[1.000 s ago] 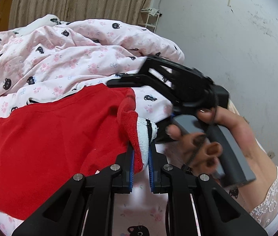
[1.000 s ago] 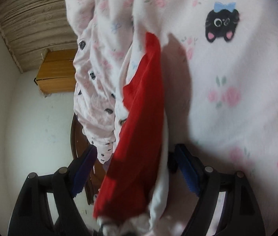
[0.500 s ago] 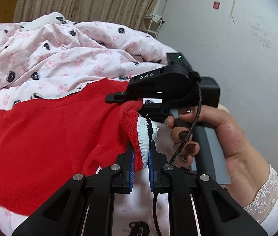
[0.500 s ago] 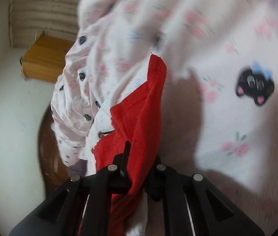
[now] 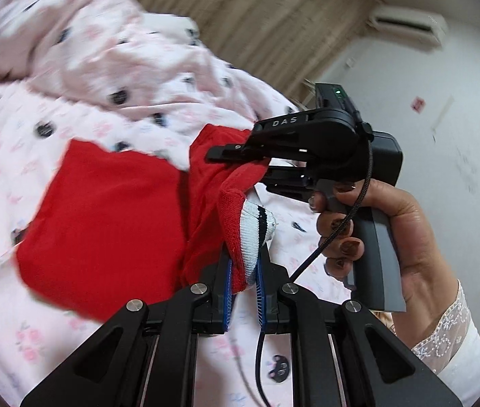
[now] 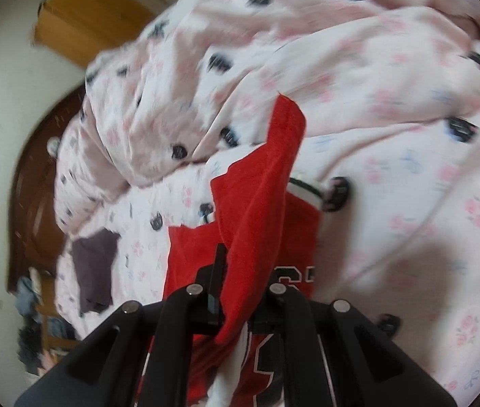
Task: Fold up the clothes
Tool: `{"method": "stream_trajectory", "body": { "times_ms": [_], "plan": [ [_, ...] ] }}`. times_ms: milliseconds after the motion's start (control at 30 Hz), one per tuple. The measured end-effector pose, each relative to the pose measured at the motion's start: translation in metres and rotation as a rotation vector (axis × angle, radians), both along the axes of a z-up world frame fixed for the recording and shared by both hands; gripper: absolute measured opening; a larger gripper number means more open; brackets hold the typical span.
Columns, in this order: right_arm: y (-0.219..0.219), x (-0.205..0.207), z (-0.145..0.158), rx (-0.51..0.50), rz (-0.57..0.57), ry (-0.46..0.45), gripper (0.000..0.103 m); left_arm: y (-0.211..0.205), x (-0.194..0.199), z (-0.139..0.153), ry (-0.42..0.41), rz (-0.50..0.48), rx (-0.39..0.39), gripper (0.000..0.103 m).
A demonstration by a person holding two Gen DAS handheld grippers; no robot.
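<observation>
the letters "das" stood in pale print on the black body of the right gripper, seen from the left wrist. on the red jersey, parts of large white, black-edged characters showed beside the right gripper's fingers, too cut off to read. a small red sign on the wall was illegible.

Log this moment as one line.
left claw: shut on red shirt | right claw: shut on red shirt | bed sheet: underneath
</observation>
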State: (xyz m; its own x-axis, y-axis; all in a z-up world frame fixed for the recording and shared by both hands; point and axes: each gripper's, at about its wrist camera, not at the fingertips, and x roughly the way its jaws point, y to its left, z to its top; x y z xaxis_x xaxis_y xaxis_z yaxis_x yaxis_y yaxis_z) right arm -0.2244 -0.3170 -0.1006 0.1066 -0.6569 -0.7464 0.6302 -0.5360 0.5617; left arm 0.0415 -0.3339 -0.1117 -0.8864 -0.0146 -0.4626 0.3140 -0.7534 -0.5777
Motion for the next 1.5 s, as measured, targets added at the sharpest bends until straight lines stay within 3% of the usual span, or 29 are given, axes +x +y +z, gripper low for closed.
{"method": "stream_trajectory", "body": {
  "times_ms": [233, 567, 800, 867, 1067, 1300, 1500],
  "plan": [
    [-0.06, 0.04, -0.013, 0.157, 0.087, 0.092, 0.009, -0.026, 0.027, -0.021, -0.019, 0.075, 0.06, 0.01],
    [-0.093, 0.067, -0.024, 0.288, 0.13, 0.169, 0.009, -0.037, 0.043, -0.034, -0.036, 0.136, 0.105, 0.01],
    [-0.1, 0.083, -0.012, 0.334, 0.161, 0.234, 0.009, -0.041, 0.054, -0.032, -0.037, 0.164, 0.12, 0.011],
    [-0.108, 0.086, -0.017, 0.36, 0.171, 0.243, 0.014, -0.046, 0.057, -0.039, -0.053, 0.183, 0.142, 0.011],
    [-0.123, 0.091, -0.017, 0.355, 0.192, 0.209, 0.03, -0.057, 0.073, -0.058, -0.066, 0.252, 0.224, 0.015],
    [-0.128, 0.091, 0.009, 0.307, 0.203, 0.216, 0.034, -0.048, 0.088, -0.052, -0.093, 0.31, 0.198, 0.023],
    [-0.131, 0.09, 0.01, 0.237, 0.224, 0.138, 0.035, -0.043, 0.107, -0.037, -0.096, 0.351, 0.136, 0.024]
  ]
}}
